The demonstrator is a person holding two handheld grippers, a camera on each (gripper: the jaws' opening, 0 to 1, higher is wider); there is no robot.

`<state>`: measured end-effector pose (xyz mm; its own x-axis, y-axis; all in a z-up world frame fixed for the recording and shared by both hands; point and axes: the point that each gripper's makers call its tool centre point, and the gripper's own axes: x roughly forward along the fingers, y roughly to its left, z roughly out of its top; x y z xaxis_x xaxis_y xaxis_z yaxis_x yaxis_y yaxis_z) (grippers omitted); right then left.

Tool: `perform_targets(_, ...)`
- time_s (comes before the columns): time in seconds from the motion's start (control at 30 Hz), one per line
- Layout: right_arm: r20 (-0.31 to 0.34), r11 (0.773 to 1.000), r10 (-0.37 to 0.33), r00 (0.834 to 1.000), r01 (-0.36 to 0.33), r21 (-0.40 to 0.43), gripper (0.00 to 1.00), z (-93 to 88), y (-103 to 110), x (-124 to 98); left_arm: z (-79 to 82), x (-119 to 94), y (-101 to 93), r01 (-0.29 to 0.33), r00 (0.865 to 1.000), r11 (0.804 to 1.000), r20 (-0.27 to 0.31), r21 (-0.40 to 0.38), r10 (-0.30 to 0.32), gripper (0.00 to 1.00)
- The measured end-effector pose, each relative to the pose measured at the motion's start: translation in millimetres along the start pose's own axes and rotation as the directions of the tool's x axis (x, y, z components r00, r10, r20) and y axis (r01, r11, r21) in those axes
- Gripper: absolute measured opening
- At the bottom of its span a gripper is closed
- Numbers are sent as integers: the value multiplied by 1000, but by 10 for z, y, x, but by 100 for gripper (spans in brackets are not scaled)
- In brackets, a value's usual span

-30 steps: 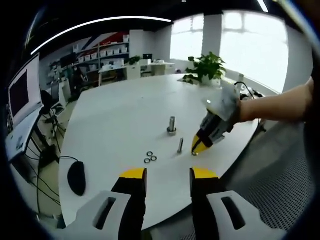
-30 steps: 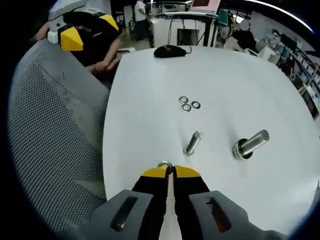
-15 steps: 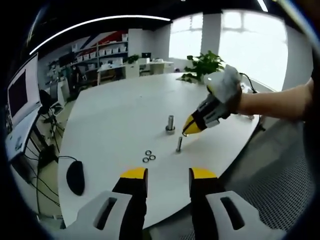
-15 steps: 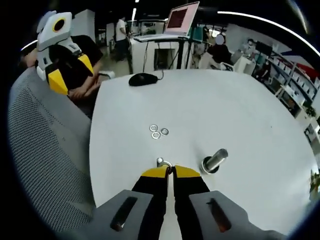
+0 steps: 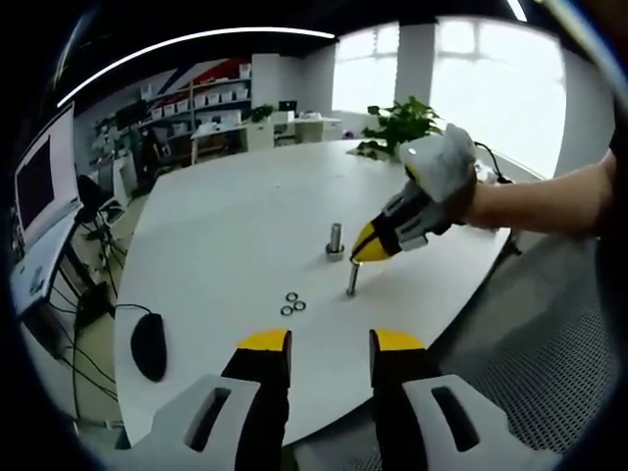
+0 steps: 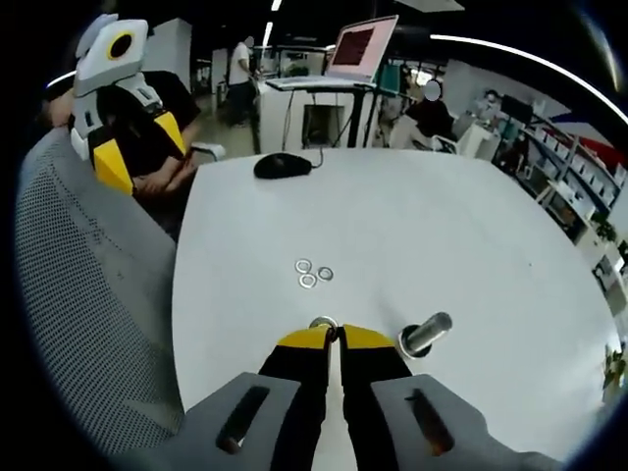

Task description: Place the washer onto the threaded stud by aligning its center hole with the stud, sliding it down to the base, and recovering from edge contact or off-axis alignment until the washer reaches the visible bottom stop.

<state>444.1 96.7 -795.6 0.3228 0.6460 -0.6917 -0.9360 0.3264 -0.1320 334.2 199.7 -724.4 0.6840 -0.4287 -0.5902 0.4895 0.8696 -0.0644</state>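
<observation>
Washer, a small silver metal ring (image 6: 324, 323), sits pinched between the closed yellow jaws of the right gripper (image 6: 334, 337) at lower centre, over the slim upright threaded stud (image 5: 352, 280). Threading seems unstarted. Left gripper (image 5: 332, 345), jaws wide, holds nothing.

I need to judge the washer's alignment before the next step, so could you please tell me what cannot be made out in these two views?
- Right gripper view: the washer peeks out between the right gripper fingers; its hole and the thin stud beneath are hidden by them.
- Left gripper view: the right gripper tip covers the thin stud top; the washer is too small to see.
- Both views: threads on the thick stud are too blurred.
</observation>
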Motion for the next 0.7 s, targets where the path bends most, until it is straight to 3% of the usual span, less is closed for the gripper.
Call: perform_targets(0.7, -16, 1000, 6, 1000, -6, -9, 6, -53, 11, 38, -10, 3, -19, 9, 1000, 1000, -5, -2, -9, 28)
